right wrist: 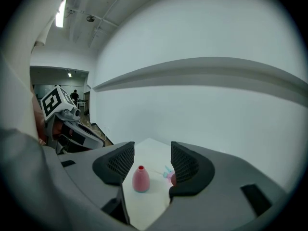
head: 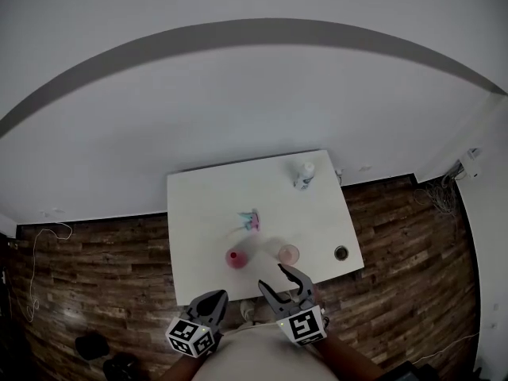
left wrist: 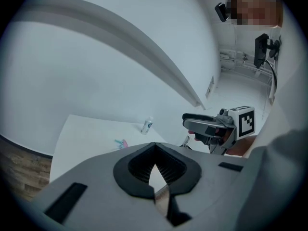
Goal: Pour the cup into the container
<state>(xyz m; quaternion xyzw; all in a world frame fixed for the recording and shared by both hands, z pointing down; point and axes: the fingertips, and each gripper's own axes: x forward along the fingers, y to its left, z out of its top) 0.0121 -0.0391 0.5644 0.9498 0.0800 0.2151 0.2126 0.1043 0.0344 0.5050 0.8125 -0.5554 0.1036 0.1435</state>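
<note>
While the person is holding both grippers low at the table's near edge, the left gripper point(head: 216, 296) is showing its jaws pressed together at the tips, with nothing between them. Just to its right, the right gripper point(head: 271, 276) is holding its jaws spread and empty, and it is pointing out over the table point(head: 198, 213). Just past its tips, the pink container point(head: 235, 258), egg-shaped with a narrow red mouth, is standing upright near the front edge. The cup point(head: 288, 253), pale and see-through, is standing near it on the right, and the two are not touching. Neither gripper is touching either one. Right of the cup, a small dark ring point(head: 340, 252) is sitting in the tabletop. Farther on, a small teal-and-pink thing point(head: 251, 221) is lying around the middle; I cannot tell what it is. Farthest off, a white bottle point(head: 304, 175) is standing upright near the far right corner.
</note>
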